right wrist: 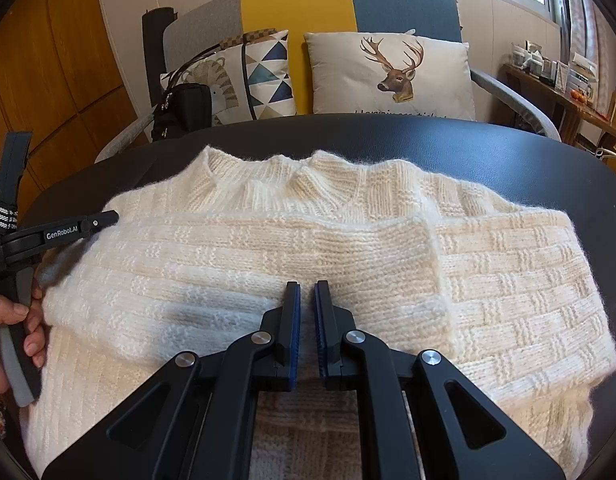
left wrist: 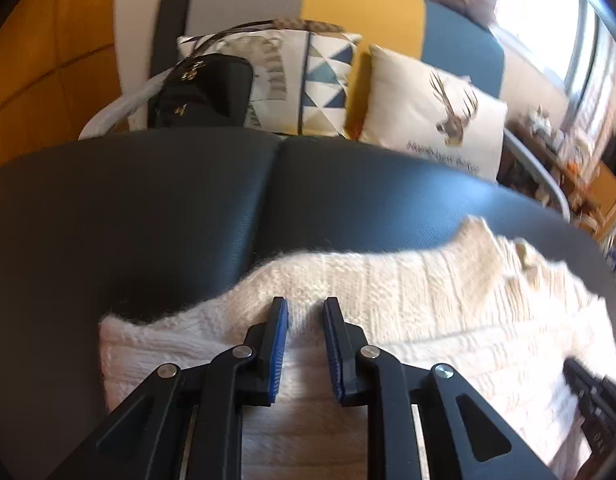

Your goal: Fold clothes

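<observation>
Jaws narrowly parted on both, left gripper [left wrist: 305, 312] over the left edge of the cream sweater [right wrist: 308, 248], right gripper [right wrist: 307, 296] over its folded-in sleeve, garment spread across the black padded table [right wrist: 508, 156] with collar toward the far edge, bare black surface beyond it.
</observation>
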`<state>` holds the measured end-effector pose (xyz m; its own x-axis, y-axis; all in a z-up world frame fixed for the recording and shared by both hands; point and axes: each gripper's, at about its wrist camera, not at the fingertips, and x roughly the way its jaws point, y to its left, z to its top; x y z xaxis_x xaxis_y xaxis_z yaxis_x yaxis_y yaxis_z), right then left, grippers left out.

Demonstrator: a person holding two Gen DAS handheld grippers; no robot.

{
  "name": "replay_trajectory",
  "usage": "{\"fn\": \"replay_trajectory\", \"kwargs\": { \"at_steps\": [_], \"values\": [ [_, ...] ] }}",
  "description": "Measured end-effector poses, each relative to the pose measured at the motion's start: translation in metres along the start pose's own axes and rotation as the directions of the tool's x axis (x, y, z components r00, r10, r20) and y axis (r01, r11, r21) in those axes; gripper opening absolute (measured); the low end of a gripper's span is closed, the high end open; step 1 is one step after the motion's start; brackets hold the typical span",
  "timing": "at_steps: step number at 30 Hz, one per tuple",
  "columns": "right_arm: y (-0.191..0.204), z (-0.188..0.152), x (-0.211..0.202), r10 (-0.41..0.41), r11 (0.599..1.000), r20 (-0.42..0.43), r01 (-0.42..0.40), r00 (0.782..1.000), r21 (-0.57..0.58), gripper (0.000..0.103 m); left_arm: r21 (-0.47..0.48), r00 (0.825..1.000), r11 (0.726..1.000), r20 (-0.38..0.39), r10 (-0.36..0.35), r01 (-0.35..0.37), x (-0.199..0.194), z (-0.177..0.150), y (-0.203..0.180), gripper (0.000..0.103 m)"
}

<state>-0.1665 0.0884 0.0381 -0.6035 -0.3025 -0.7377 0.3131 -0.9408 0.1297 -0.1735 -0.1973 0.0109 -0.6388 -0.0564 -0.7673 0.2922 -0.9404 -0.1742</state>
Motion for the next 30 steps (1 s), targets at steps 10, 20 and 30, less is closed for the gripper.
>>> {"fn": "replay_trajectory", "kwargs": {
  "at_steps": [10,20,30],
  "values": [
    [0.001,-0.002,0.002,-0.01,1.0,0.004,0.01,1.0,-0.012,0.008,-0.05,0.997,0.998,0.066,-0.035,0.038,-0.025,0.001,-0.005,0.019],
    [-0.003,-0.003,0.002,0.012,1.0,0.008,-0.012,1.0,0.006,0.008,0.113,1.0,0.994,0.003,-0.001,0.001,-0.005,0.0,-0.054,0.017],
    [-0.003,-0.003,0.003,0.02,1.0,0.01,-0.02,1.0,0.011,0.008,0.071,0.999,0.997,0.0,-0.034,0.034,0.015,-0.001,-0.045,0.016]
  ]
}}
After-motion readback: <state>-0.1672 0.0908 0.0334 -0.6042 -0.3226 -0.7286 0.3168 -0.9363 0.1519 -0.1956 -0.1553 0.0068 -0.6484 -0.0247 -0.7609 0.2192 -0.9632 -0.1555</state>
